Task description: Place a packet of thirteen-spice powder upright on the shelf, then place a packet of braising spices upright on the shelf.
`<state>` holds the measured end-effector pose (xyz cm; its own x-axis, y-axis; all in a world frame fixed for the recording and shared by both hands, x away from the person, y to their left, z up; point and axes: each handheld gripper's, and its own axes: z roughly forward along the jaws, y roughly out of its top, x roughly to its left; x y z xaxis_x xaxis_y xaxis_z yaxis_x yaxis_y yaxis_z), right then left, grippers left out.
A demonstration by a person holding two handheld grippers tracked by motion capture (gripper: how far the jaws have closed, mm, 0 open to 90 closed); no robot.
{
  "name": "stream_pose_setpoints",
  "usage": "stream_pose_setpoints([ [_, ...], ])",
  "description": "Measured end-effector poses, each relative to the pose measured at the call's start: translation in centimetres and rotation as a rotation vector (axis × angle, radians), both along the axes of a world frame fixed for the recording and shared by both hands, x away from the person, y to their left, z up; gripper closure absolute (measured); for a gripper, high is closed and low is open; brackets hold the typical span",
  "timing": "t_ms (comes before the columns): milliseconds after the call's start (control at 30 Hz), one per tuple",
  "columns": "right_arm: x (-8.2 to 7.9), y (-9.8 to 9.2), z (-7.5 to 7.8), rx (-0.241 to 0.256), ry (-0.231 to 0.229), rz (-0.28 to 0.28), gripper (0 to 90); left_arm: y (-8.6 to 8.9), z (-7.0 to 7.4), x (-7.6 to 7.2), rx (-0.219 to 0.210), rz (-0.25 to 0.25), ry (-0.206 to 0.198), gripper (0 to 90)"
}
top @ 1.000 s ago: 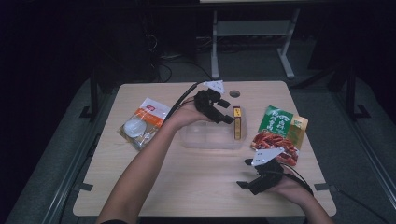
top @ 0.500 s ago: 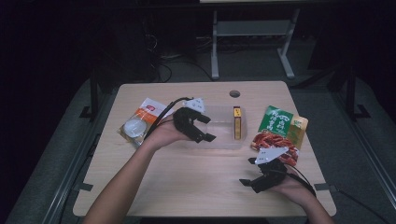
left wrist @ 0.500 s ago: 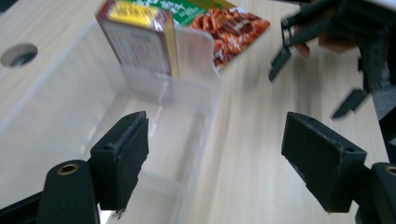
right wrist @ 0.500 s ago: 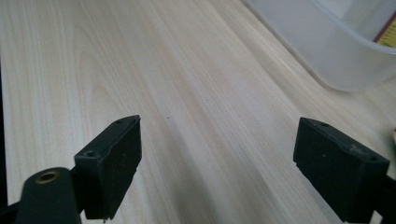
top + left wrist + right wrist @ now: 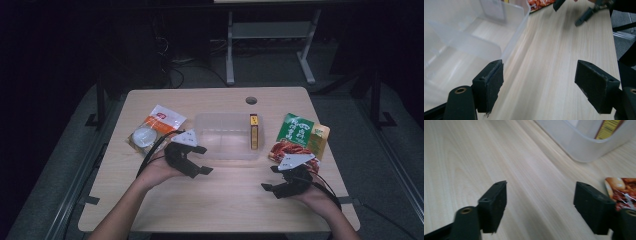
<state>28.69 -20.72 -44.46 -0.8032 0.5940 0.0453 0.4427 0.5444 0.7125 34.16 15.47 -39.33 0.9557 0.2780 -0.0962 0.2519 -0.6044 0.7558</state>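
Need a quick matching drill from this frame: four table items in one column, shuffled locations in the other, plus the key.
Items:
1. yellow box
2. green packet
3. white-and-orange packet
4. left claw

Places:
A. left of the clear bin
B. inside the clear bin, at its right end
C. right of the clear bin, next to a red packet
D. just in front of the clear bin's left corner, jaws open

Pairs: 1-B, 2-C, 3-A, 4-D

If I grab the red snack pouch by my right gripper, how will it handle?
The red snack pouch looks like thin glossy film, so probably floppy and slippery between pads. It lies flat, partly under the green pouch, which may drag along. Probably light.
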Motion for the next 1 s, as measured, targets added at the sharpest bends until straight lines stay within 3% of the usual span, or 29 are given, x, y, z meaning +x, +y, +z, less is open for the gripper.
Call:
stream_pose_setpoints([
  [33, 0.1, -0.1, 0.0, 0.006, 0.0, -0.005, 33.5, 0.3, -0.2, -0.3, 0.005, 0.005, -0.004, 22.6],
  [67, 0.5, -0.5, 0.1, 0.009, -0.013, -0.021, 43.1, 0.9, -0.6, -0.9, 0.024, 0.014, -0.011, 22.6],
  [167, 0.8, -0.8, 0.2, 0.0, -0.021, -0.054, 50.6, 1.4, -1.0, -1.6, 0.029, 0.022, -0.018, 22.6],
  [200, 1.2, -1.2, 0.4, -0.008, -0.028, -0.101, 60.6, 2.0, -1.5, -2.2, 0.033, 0.03, -0.009, 22.5],
  [267, 1.7, -1.7, 0.5, -0.004, -0.035, -0.141, 69.1, 2.7, -2.1, -2.8, 0.026, 0.043, -0.002, 22.5],
  [300, 1.7, -1.7, 0.5, -0.004, -0.035, -0.141, 69.1, 2.7, -2.1, -2.8, 0.026, 0.043, -0.002, 22.5],
  [333, 2.2, -2.2, 0.5, -0.01, -0.035, -0.177, 76.7, 3.3, -2.5, -3.3, 0.035, 0.054, -0.005, 22.5],
  [400, 2.5, -2.3, 0.5, -0.02, -0.045, -0.183, 79.4, 3.6, -2.8, -3.6, 0.033, 0.062, -0.007, 22.4],
  [467, 3.1, -2.9, 0.4, -0.044, -0.04, -0.235, 89.1, 4.5, -3.3, -4.5, 0.055, 0.076, -0.032, 22.3],
  [667, 4.8, -5.2, 0.2, -0.12, -0.059, -0.332, 89.7, 5.8, -4.8, -6.3, 0.097, 0.094, -0.015, 22.0],
  [700, 4.8, -5.2, 0.2, -0.12, -0.059, -0.332, 89.7, 5.8, -4.8, -6.3, 0.097, 0.094, -0.015, 21.9],
  [800, 6.6, -7.1, 0.0, -0.164, -0.061, -0.405, 89.8, 5.8, -5.1, -6.3, 0.118, 0.095, -0.02, 21.9],
  [933, 7.7, -7.8, -0.3, -0.167, -0.056, -0.44, 89.8, 5.8, -5.1, -6.2, 0.113, 0.104, -0.023, 21.7],
  [1000, 8.6, -8.0, -0.9, -0.214, -0.046, -0.442, 89.8, 6.0, -5.0, -6.0, 0.126, 0.102, -0.024, 21.7],
])
